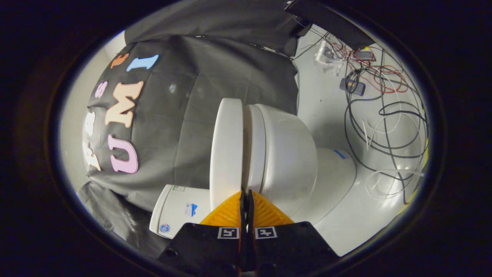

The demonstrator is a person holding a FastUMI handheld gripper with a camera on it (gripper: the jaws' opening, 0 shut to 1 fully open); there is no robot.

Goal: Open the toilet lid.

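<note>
Approach step: gripper [246,196] closed, nothing held, tips at the gap beside the toilet lid [226,150].
Lid lies slightly parted from the seat [254,146]; next, tips are judged to need wedging under the lid's edge.

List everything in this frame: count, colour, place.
white ceramic toilet bowl: 1, white, just beyond the fingers, view rolled sideways
white plastic toilet lid: 1, white, beside the bowl's seat, a thin gap between them at the fingertip end
white toilet tank: 1, white with small stickers, beside the lid, against the cloth
black cloth wall: 1, black, behind the toilet
tangled cables: many, black, white and red, on the pale floor past the bowl
small grey device: 1, among the cables
gripper: 1, fingers together, tips at the lid-seat gap
</note>
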